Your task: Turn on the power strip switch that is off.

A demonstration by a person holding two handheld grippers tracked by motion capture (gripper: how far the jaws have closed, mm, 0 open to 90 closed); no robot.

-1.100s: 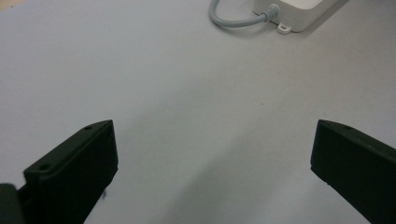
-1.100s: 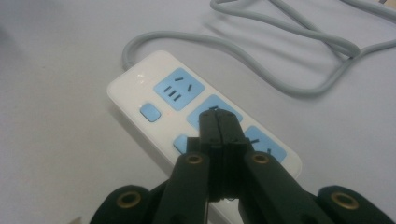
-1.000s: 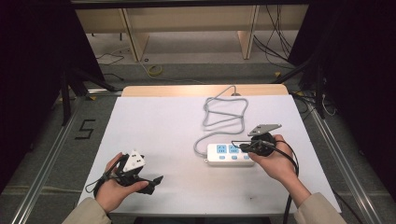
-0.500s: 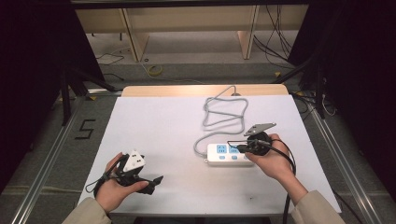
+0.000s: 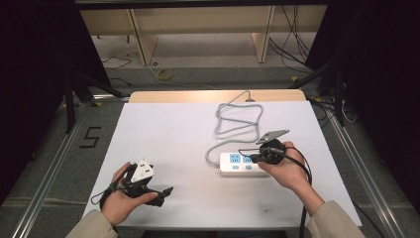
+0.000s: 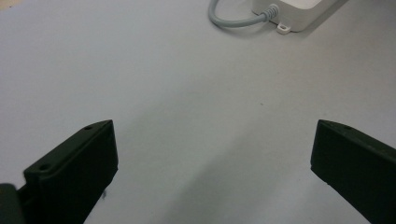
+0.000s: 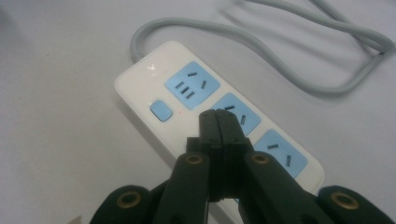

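Observation:
A white power strip [image 5: 237, 164] [image 7: 168, 95] with blue sockets and a blue switch [image 7: 160, 111] lies on the white table at centre right. Its grey cable [image 5: 237, 121] [image 7: 261, 42] loops toward the back edge. My right gripper [image 5: 253, 158] [image 7: 218, 122] hovers just over the strip's middle socket, jaws pressed together with nothing between them. My left gripper [image 5: 166, 192] [image 6: 212, 154] rests near the front left of the table, jaws wide apart over bare tabletop. In the left gripper view the strip's cable end [image 6: 280, 14] lies well ahead.
The white table [image 5: 168, 139] is bordered by metal rails and dark floor. A wooden strip [image 5: 213, 95] runs along its back edge, with wooden shelving [image 5: 198, 25] and loose cables on the floor behind.
My right gripper has shifted slightly left and lower over the power strip. The left gripper has stayed where it was.

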